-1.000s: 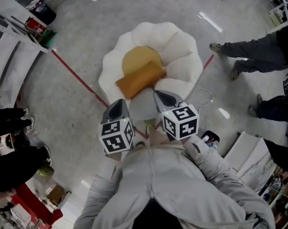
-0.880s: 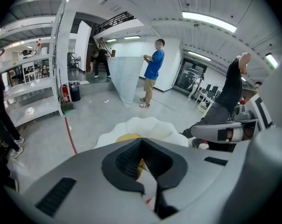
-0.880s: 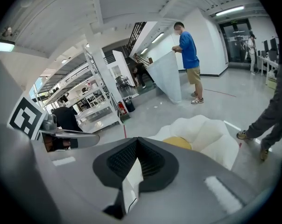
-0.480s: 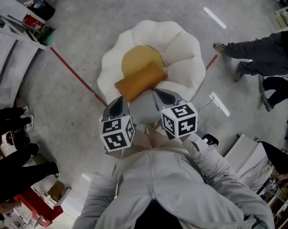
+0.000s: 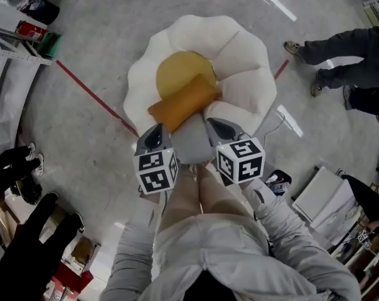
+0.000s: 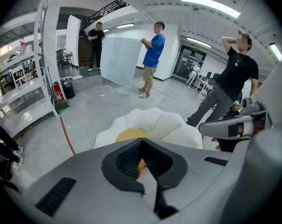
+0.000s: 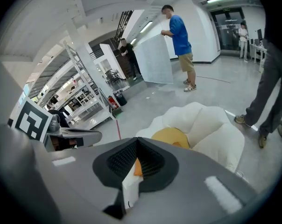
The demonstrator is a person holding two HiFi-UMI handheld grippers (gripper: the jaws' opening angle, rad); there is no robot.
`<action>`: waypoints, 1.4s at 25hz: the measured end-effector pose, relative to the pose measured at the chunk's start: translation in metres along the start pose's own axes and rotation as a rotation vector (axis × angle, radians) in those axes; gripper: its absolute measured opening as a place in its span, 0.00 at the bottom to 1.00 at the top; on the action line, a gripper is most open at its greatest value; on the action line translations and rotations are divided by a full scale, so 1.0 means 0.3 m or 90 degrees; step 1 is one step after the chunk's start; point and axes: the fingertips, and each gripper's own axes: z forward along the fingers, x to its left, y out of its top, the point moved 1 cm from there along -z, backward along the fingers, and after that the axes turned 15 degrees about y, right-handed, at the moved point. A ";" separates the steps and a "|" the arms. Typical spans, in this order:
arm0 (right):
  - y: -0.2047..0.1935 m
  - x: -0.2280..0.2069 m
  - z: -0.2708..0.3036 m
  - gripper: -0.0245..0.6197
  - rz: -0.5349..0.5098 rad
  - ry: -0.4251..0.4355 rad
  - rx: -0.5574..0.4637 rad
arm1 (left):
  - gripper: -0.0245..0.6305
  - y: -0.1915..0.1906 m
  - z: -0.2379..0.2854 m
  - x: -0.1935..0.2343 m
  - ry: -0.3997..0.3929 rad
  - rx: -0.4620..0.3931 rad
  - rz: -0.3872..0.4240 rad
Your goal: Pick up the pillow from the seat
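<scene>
Pillow point(image 5: 183, 102), orange, lies across white seat point(image 5: 246, 55) at frame centre; left gripper point(image 5: 155, 132) and right gripper point(image 5: 216, 125) hover just below it, fingers point(image 6: 124, 160) closed, empty.

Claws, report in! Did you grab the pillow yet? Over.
Left claw and right claw both shut, empty, short of the seat. Orange pillow lying on it, not yet picked up. Nothing in the way.

A big open workshop hall: bare concrete floor point(image 5: 101, 36) marked with a red tape line point(image 5: 92, 96), metal racks point(image 6: 19, 85) along one side, strip lights point(image 6: 208, 6) overhead.
</scene>
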 end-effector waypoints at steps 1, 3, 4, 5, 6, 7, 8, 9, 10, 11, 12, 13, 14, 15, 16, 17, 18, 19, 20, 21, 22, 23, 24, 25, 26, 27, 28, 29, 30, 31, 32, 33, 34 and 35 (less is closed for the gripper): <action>-0.014 -0.017 0.012 0.04 0.011 -0.005 0.000 | 0.04 -0.008 0.028 0.005 0.000 0.005 0.005; -0.044 -0.046 0.034 0.04 0.030 -0.016 0.000 | 0.04 -0.030 0.080 0.013 -0.003 0.015 0.019; -0.058 -0.056 0.045 0.04 0.038 -0.020 -0.001 | 0.04 -0.044 0.106 0.015 -0.007 0.021 0.031; -0.070 -0.067 0.056 0.04 0.045 -0.024 -0.002 | 0.04 -0.057 0.133 0.015 -0.012 0.026 0.045; -0.079 -0.077 0.069 0.04 0.050 -0.028 -0.003 | 0.04 -0.069 0.163 0.013 -0.019 0.031 0.060; -0.085 -0.089 0.084 0.04 0.053 -0.031 -0.005 | 0.04 -0.079 0.195 0.008 -0.028 0.035 0.074; -0.091 -0.100 0.101 0.04 0.055 -0.034 -0.007 | 0.04 -0.088 0.230 -0.001 -0.043 0.042 0.087; -0.097 -0.111 0.119 0.04 0.058 -0.037 -0.010 | 0.09 -0.100 0.266 -0.013 -0.064 0.054 0.099; -0.105 -0.120 0.137 0.04 0.063 -0.039 -0.013 | 0.30 -0.117 0.302 -0.026 -0.086 0.072 0.112; -0.115 -0.128 0.153 0.04 0.070 -0.041 -0.016 | 0.39 -0.138 0.337 -0.038 -0.104 0.090 0.126; -0.126 -0.136 0.168 0.04 0.078 -0.043 -0.019 | 0.43 -0.158 0.372 -0.046 -0.115 0.106 0.144; -0.136 -0.145 0.183 0.04 0.086 -0.044 -0.023 | 0.48 -0.177 0.409 -0.052 -0.123 0.119 0.166; -0.146 -0.156 0.198 0.04 0.095 -0.046 -0.028 | 0.50 -0.195 0.447 -0.058 -0.129 0.129 0.189; -0.157 -0.170 0.215 0.04 0.102 -0.048 -0.032 | 0.52 -0.212 0.485 -0.063 -0.135 0.138 0.210; -0.169 -0.185 0.233 0.04 0.108 -0.052 -0.034 | 0.53 -0.229 0.523 -0.069 -0.143 0.147 0.227; -0.182 -0.202 0.251 0.04 0.111 -0.056 -0.034 | 0.54 -0.245 0.559 -0.076 -0.150 0.155 0.241; -0.197 -0.220 0.270 0.04 0.114 -0.060 -0.032 | 0.55 -0.260 0.595 -0.084 -0.156 0.162 0.255; -0.212 -0.237 0.288 0.04 0.117 -0.063 -0.030 | 0.55 -0.274 0.629 -0.092 -0.162 0.168 0.269; -0.227 -0.253 0.306 0.04 0.120 -0.065 -0.027 | 0.56 -0.289 0.662 -0.101 -0.167 0.172 0.281; -0.241 -0.268 0.322 0.04 0.124 -0.067 -0.026 | 0.58 -0.306 0.696 -0.109 -0.172 0.178 0.290; -0.254 -0.282 0.339 0.04 0.129 -0.067 -0.025 | 0.60 -0.323 0.727 -0.116 -0.178 0.186 0.299; -0.266 -0.295 0.354 0.04 0.134 -0.068 -0.025 | 0.61 -0.341 0.758 -0.124 -0.184 0.194 0.307; -0.277 -0.308 0.369 0.04 0.138 -0.068 -0.026 | 0.64 -0.357 0.788 -0.133 -0.190 0.202 0.316; -0.288 -0.321 0.383 0.04 0.143 -0.069 -0.026 | 0.65 -0.373 0.817 -0.141 -0.195 0.209 0.326; -0.300 -0.334 0.397 0.04 0.148 -0.069 -0.026 | 0.67 -0.387 0.846 -0.151 -0.200 0.215 0.336; -0.312 -0.347 0.409 0.04 0.153 -0.069 -0.026 | 0.68 -0.400 0.875 -0.162 -0.207 0.219 0.346; -0.324 -0.360 0.421 0.04 0.158 -0.070 -0.026 | 0.70 -0.412 0.903 -0.173 -0.214 0.221 0.356; -0.334 -0.372 0.433 0.04 0.163 -0.072 -0.027 | 0.73 -0.421 0.932 -0.183 -0.221 0.221 0.367; -0.344 -0.384 0.443 0.04 0.168 -0.073 -0.028 | 0.76 -0.429 0.960 -0.192 -0.228 0.221 0.378; -0.355 -0.395 0.452 0.04 0.173 -0.075 -0.030 | 0.78 -0.438 0.986 -0.199 -0.235 0.223 0.390; -0.366 -0.405 0.460 0.04 0.179 -0.077 -0.031 | 0.80 -0.450 1.009 -0.205 -0.242 0.228 0.404; -0.379 -0.416 0.467 0.04 0.184 -0.079 -0.032 | 0.82 -0.465 1.029 -0.210 -0.250 0.236 0.419; -0.391 -0.426 0.473 0.04 0.190 -0.081 -0.033 | 0.83 -0.481 1.048 -0.216 -0.258 0.245 0.435; -0.403 -0.437 0.478 0.04 0.195 -0.083 -0.033 | 0.85 -0.500 1.065 -0.222 -0.267 0.256 0.451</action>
